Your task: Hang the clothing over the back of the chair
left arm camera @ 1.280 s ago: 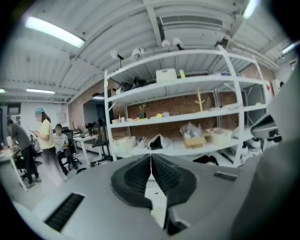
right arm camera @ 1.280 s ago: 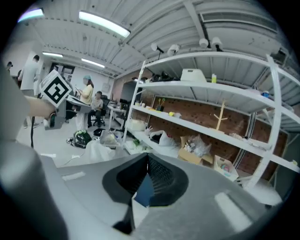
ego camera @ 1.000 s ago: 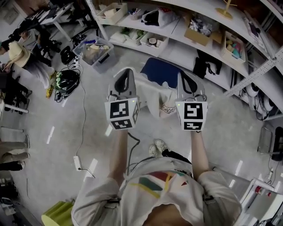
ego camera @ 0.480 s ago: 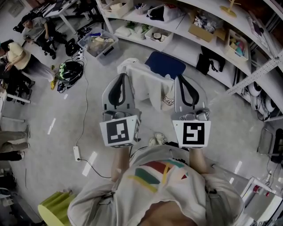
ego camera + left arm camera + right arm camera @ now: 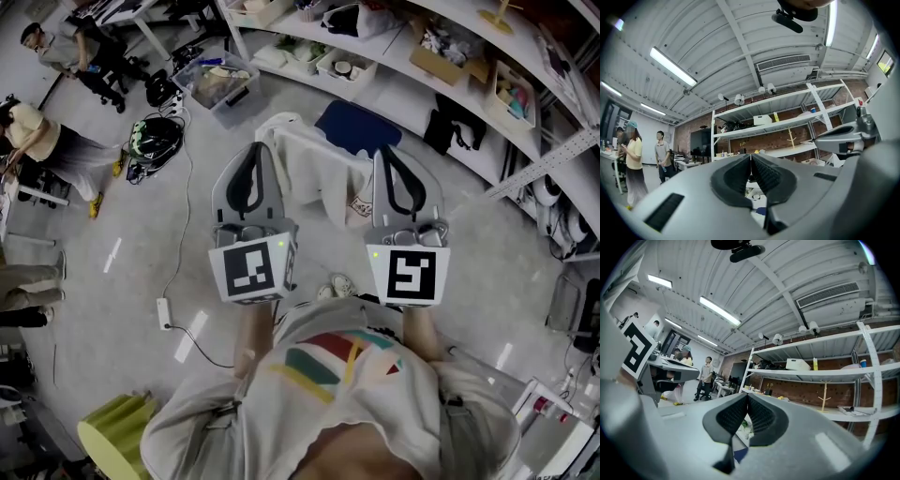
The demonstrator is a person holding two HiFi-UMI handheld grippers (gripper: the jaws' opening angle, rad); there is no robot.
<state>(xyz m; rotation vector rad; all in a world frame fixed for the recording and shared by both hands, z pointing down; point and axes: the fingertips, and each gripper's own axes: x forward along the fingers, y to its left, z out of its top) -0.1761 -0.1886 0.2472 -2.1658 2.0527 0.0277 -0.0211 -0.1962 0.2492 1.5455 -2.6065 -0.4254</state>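
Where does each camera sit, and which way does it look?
Head view: on the person's head, looking steeply down at the floor, chair and white clothing; shows shirt, arms, left tongs, right tongs.
Left gripper view: on the left tongs, looking across at the shelves; shows its shut tongs.
Right gripper view: on the right tongs, facing those shelves; shows its shut tongs.
Shared: both gripper views see the shelves and wooden stand.

Two hand-held grippers (image 5: 255, 150) (image 5: 389, 155), one chair (image 5: 356, 127), one white garment (image 5: 314, 164)
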